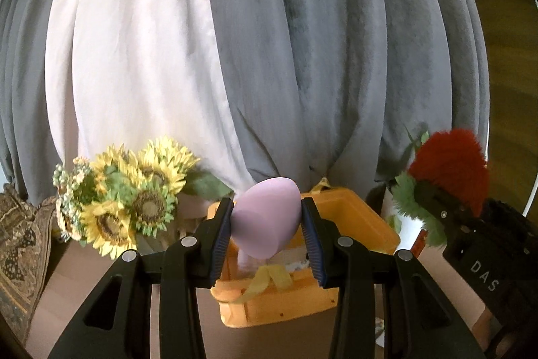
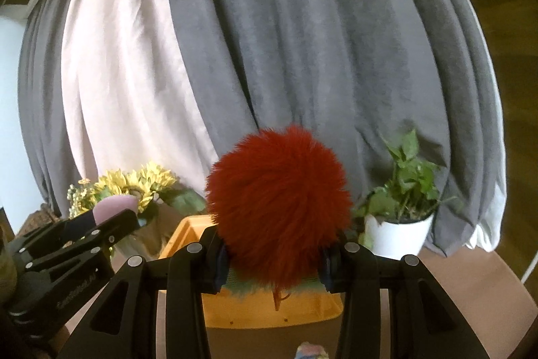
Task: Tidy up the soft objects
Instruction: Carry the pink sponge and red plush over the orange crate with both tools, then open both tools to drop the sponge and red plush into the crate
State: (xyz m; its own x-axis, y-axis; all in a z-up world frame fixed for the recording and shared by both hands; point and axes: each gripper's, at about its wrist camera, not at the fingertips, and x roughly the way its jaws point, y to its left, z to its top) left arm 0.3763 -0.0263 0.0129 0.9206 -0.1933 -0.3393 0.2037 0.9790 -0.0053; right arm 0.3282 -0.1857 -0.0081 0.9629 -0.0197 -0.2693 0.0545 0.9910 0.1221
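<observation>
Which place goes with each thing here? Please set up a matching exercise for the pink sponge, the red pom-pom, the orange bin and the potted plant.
Things:
1. pink sponge
2. red pom-pom
3. orange bin
4. potted plant

Places:
A. on the surface, under both held items
B. held in the right claw
C. standing right of the bin, before the grey curtain
D. held in the left claw

Pairs: 1-D, 2-B, 3-A, 4-C
</observation>
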